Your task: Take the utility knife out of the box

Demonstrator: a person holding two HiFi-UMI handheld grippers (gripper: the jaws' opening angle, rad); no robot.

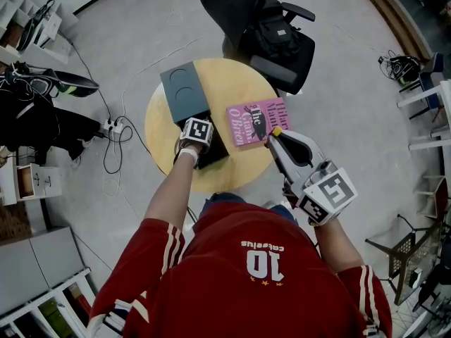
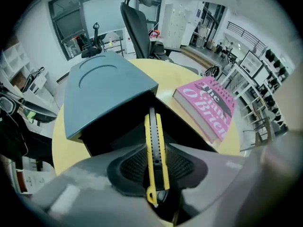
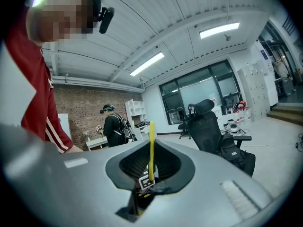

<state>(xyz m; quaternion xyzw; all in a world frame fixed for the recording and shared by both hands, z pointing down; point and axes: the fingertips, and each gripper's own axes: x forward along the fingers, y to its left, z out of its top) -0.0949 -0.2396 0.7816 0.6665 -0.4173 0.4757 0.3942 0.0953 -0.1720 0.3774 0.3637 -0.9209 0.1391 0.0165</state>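
Yellow-and-black, slim and plastic-bodied, the utility knife [image 2: 154,126] sat pinched between my left jaws [image 2: 156,150], one ribbed pad pressed on each flat side. Its long axis ran the same way the jaws pointed, steeply down. The near end was in my grip and the far end reached into the dark inside of the open black box [image 2: 118,126]. The knife was therefore held but not yet clear of the box. I judged that a straight pull back along that axis would free it, with little room to swing sideways against the walls.

Just beyond the opening, the box's grey-blue lid [image 2: 102,91], stamped with a shallow circle, leaned out over it. Box and lid rested on the round, pale yellow wooden counter [image 1: 232,79]. A pink paperback book [image 1: 250,122] lay just beside the box on my right.

My right jaws [image 3: 151,160] hung near the book's outer edge, pointing nearly level. They were closed on a thin yellow strip [image 3: 151,145] I could not identify, and stood well apart from the knife. The left hand was the only one placed for the lift.
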